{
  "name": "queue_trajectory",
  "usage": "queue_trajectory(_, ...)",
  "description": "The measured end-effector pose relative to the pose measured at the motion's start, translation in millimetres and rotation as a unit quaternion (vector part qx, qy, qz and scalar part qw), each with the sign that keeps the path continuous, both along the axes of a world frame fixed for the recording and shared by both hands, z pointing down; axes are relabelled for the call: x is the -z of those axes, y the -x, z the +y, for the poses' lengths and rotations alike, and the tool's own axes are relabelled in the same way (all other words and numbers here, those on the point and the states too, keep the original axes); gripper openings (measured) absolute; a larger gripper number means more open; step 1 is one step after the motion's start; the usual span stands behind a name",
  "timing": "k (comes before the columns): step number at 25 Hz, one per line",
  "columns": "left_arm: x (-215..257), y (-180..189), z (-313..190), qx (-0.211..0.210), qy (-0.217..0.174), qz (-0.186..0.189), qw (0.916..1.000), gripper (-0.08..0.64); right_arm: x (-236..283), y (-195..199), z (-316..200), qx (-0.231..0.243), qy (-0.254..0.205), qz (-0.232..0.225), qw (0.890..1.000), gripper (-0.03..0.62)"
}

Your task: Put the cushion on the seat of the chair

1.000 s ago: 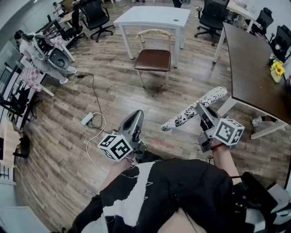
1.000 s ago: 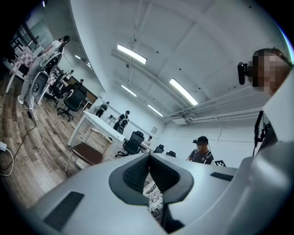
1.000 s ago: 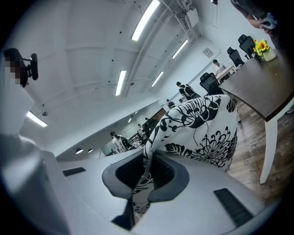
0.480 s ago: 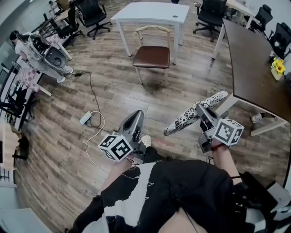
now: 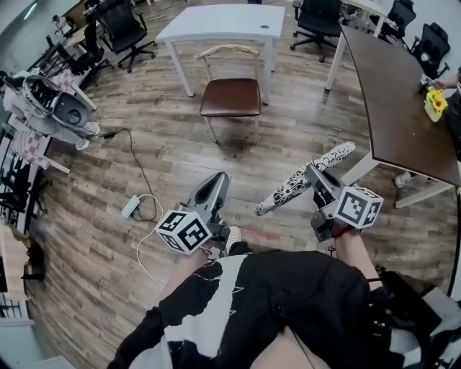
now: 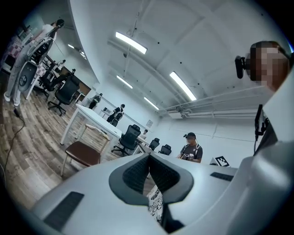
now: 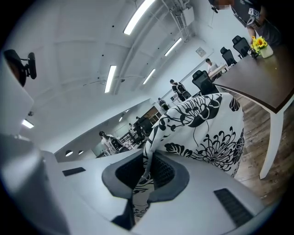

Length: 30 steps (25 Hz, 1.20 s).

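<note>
The chair point(image 5: 230, 97), brown seat and pale wooden frame, stands on the wood floor ahead of me, also at the left of the left gripper view point(image 6: 84, 153). The cushion point(image 5: 302, 176) is white with a black flower print and hangs in the air, slanting up to the right. My right gripper point(image 5: 315, 173) is shut on its edge, and the fabric point(image 7: 206, 133) fills that gripper's view with a pinched fold between the pads. My left gripper point(image 5: 218, 181) is shut with nothing in it, level and left of the cushion, a strip of which point(image 6: 155, 202) shows below its jaws.
A white table point(image 5: 216, 21) stands right behind the chair. A dark brown table point(image 5: 403, 101) with a pot of yellow flowers point(image 5: 434, 104) runs along the right. A power strip point(image 5: 131, 207) and its cable lie on the floor at left. Office chairs point(image 5: 115, 29) stand farther back.
I have stepped forward: the power strip and floor slid toward me and the chair shifted a little left. Both grippers advanced with me, the cushion still in the right one.
</note>
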State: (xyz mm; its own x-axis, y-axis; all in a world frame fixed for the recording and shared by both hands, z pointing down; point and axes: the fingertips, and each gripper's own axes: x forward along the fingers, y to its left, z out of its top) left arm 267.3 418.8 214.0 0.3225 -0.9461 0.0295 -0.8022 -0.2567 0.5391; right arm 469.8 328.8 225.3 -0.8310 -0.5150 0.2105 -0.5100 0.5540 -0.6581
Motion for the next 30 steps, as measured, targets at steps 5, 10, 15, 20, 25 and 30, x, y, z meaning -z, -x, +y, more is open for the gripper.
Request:
queue_trajectory(5, 19, 61, -45, -0.012, -0.012, -0.014, 0.9998, 0.014, 18, 48, -44, -0.037, -0.01, 0.002, 0.999, 0.029)
queue_trajectory(10, 26, 122, -72, -0.013, -0.015, -0.014, 0.9997, 0.012, 23, 99, -69, -0.055, -0.012, -0.005, 0.998, 0.029)
queue_trajectory(15, 20, 165, -88, -0.026, -0.005, -0.028, 0.9992, 0.012, 20, 146, -88, -0.063, -0.005, -0.013, 0.998, 0.029)
queue_trajectory(20, 11, 198, -96, -0.033, 0.001, -0.021, 0.9992, 0.013, 21, 179, -105, -0.065, -0.007, -0.012, 0.998, 0.029)
queue_trajectory(25, 4, 218, -100, -0.029, -0.001, -0.004, 0.9996, 0.013, 19, 202, -115, -0.056, -0.007, 0.003, 0.998, 0.029)
queue_trajectory(30, -8, 226, -105, -0.026, 0.009, -0.003, 0.9996, 0.013, 12, 219, -126, -0.038, -0.01, 0.02, 0.999, 0.029)
